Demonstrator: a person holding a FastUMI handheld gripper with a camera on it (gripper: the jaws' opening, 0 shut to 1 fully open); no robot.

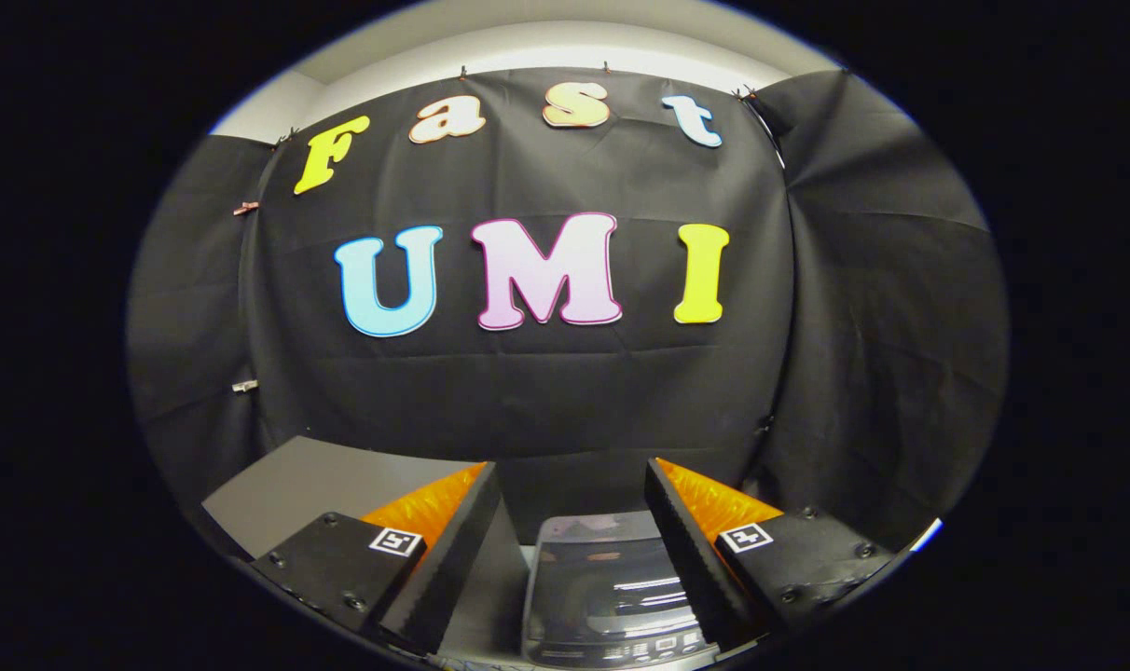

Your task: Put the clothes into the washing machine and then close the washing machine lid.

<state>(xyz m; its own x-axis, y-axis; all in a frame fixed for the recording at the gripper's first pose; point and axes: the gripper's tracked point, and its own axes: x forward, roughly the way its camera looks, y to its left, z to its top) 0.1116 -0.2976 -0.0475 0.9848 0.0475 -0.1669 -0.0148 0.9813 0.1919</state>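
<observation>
Two fingers of the gripper [574,494] stood spread wide apart with nothing pinched between them, held well above a small top-loading washing machine [612,587] that showed in the gap between them and a little toward the right finger. The machine's tinted see-through lid [607,568] lay flat over the tub, catching streaks of light, and a row of small buttons ran along its near edge. Whether any clothes lay beneath that lid could not be told; the panel was dark and reflective, and no garment showed on the surface around it.

That arrangement would suit either of two stages: a lid down with the clothes somewhere outside this view, or a lid down over clothes already inside. Nothing visible settled which. The empty, open jaws and the high, level aim toward the wall suggested a gripper held clear of the machine rather than working on it, probably so that the whole machine stayed in sight.

The machine sat on a grey tabletop [313,485], matte and plain, which reached away past the left finger to the booth's wall. Black cloth [546,391] hung around the table on three sides, creased and clipped up along its top edge, with a pale wall and ceiling [528,47] above it.
</observation>
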